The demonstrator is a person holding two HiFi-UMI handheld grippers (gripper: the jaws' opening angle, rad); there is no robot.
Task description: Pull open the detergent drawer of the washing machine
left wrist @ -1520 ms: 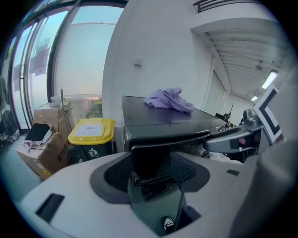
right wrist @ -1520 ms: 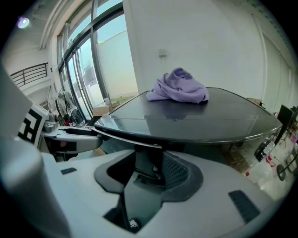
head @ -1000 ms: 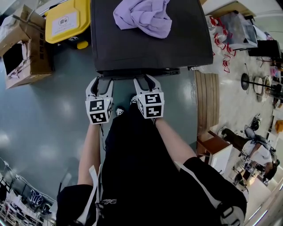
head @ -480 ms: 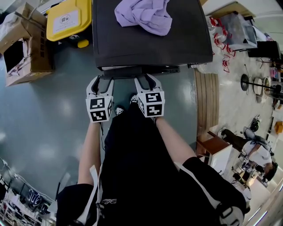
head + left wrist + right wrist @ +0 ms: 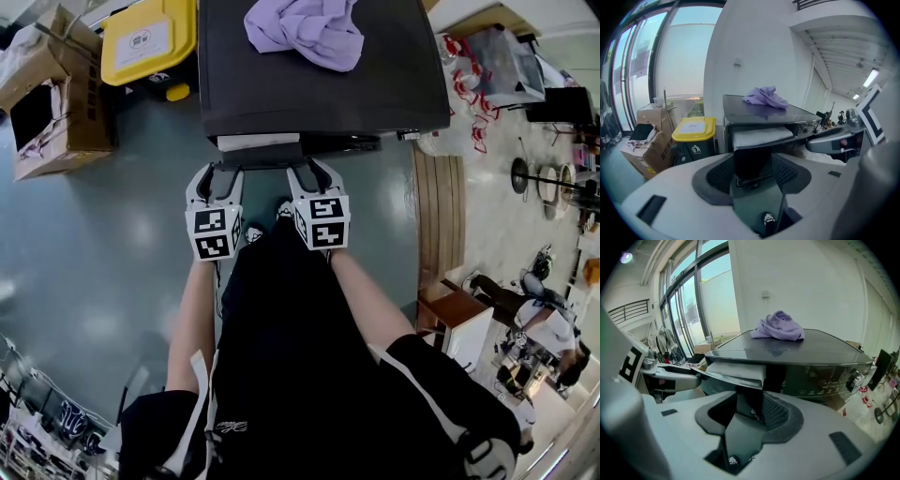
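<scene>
My head camera looked steeply down on the washing machine (image 5: pixel 319 94); both gripper cameras sat low and close before its front, sharing its detergent drawer (image 5: pixel 258 142) and purple cloth (image 5: pixel 305 33).

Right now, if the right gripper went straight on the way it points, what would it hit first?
The detergent drawer, most likely its dark front near the right end, partly out of the washing machine. It sits ahead of the right gripper; depth is unclear, so it may already touch.
</scene>
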